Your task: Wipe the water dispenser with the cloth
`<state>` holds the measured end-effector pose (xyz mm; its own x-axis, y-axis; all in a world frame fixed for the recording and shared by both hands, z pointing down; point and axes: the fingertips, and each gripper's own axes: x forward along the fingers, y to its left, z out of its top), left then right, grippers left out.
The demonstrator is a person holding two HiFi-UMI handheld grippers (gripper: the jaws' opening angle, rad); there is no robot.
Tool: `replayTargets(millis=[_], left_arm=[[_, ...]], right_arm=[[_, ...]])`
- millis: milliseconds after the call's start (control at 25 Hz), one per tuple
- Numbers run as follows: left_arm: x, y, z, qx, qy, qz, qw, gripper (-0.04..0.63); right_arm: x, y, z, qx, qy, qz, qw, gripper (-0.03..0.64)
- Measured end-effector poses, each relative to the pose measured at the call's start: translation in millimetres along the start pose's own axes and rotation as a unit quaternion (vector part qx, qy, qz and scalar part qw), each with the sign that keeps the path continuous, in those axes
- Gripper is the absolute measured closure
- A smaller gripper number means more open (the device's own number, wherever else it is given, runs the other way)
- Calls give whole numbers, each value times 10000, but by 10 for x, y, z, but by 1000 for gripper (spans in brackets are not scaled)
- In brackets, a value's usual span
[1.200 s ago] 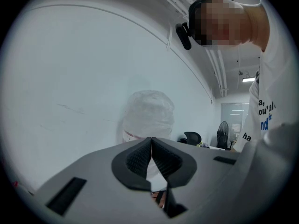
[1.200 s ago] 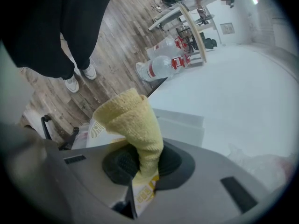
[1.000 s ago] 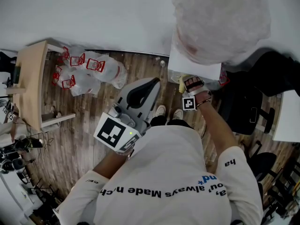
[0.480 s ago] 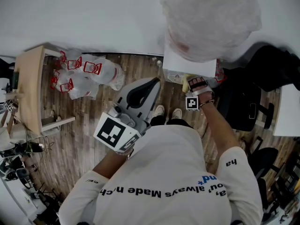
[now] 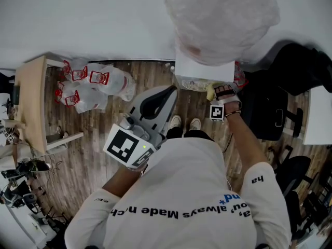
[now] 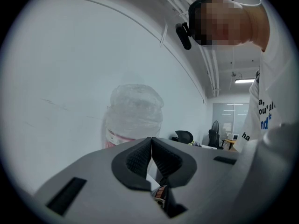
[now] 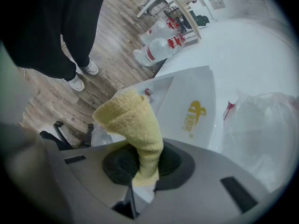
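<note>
The white water dispenser (image 5: 203, 71) stands against the wall with a big plastic-wrapped water bottle (image 5: 218, 19) on top. In the right gripper view its white front panel (image 7: 191, 106) carries a yellow logo. My right gripper (image 5: 212, 91) is shut on a yellow cloth (image 7: 135, 129), held at the dispenser's front right edge; the cloth (image 5: 210, 91) shows as a small yellow patch in the head view. My left gripper (image 5: 167, 93) is shut with nothing in it, held away from the dispenser at chest height. In the left gripper view the bottle (image 6: 133, 118) rises behind the shut gripper (image 6: 151, 146).
Several spare water bottles (image 5: 93, 84) with red labels lie on the wooden floor at the left, beside a light wooden table (image 5: 28, 100). A black office chair (image 5: 270, 115) stands right of the dispenser. White desk edge (image 5: 317, 121) at far right.
The right gripper with the cloth has shifted slightly to the right and up along the dispenser's front edge. The head view has drifted a little; the left gripper has stayed put.
</note>
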<state>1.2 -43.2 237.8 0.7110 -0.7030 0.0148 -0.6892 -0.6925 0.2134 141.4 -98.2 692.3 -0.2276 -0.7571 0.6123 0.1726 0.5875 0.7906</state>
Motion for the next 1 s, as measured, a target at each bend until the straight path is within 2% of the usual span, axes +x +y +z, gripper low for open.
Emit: replayTargets(millis=[200, 480, 680, 800, 1000], left_arm=[[66, -61, -7, 11, 19, -69, 10000, 575], [127, -117, -3, 24, 40, -141, 9999, 575], [145, -116, -10, 25, 53, -149, 9999, 575], [141, -87, -23, 16, 62, -131, 9999, 575], [125, -33, -54, 0, 119, -66, 9999, 575]], right_arm=[[-40, 2, -236, -44, 254, -88, 9996, 555], [-94, 63, -441, 22, 481, 42, 9988, 555], [-139, 201, -675, 31, 954, 562, 9938, 555], [-133, 213, -712, 451, 1047, 666, 9912, 555], [-109, 208, -754, 1246, 1141, 565, 9840, 555]])
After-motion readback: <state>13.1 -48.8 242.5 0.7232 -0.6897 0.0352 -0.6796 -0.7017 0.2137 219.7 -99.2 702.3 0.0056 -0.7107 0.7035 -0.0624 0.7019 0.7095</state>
